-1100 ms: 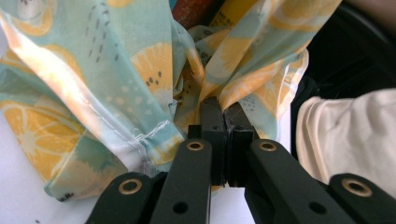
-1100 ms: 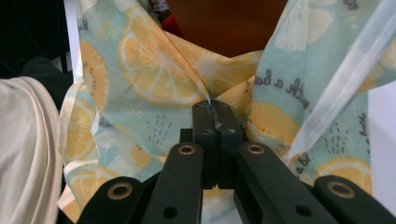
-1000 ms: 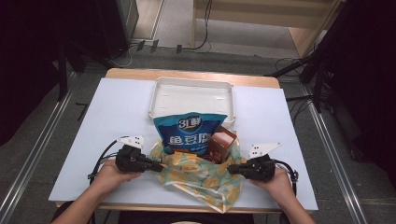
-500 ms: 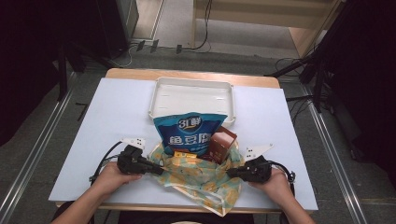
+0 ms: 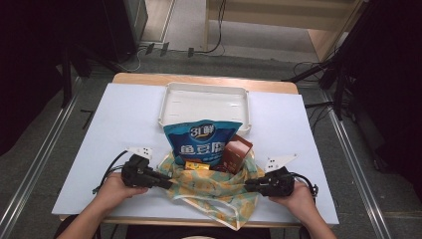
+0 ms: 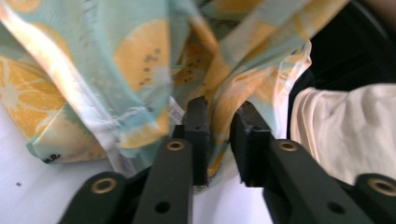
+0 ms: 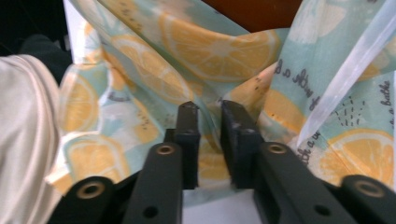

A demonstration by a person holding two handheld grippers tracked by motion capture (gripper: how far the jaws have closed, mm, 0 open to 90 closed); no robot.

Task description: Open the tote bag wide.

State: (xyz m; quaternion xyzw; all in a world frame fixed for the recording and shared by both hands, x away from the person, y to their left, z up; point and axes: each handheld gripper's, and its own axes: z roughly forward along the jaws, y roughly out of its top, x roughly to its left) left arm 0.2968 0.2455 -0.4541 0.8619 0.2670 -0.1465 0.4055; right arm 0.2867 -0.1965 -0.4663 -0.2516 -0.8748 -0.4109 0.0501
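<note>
Bag: lemon-print cloth bag (image 5: 214,186) lies at the table's (image 5: 99,144) near edge, snacks inside.
Left gripper (image 5: 166,183): clamped on bag's left rim.
Right gripper (image 5: 247,185): clamped on right rim.
Advice: lift both evenly, keeping the mouth taut.

a soft cloth bag (image 5: 214,186) — pale teal, printed with orange slices — lay crumpled and open at the table's near edge, its two side edges pulled apart, its handle loop trailing toward the person.
</note>
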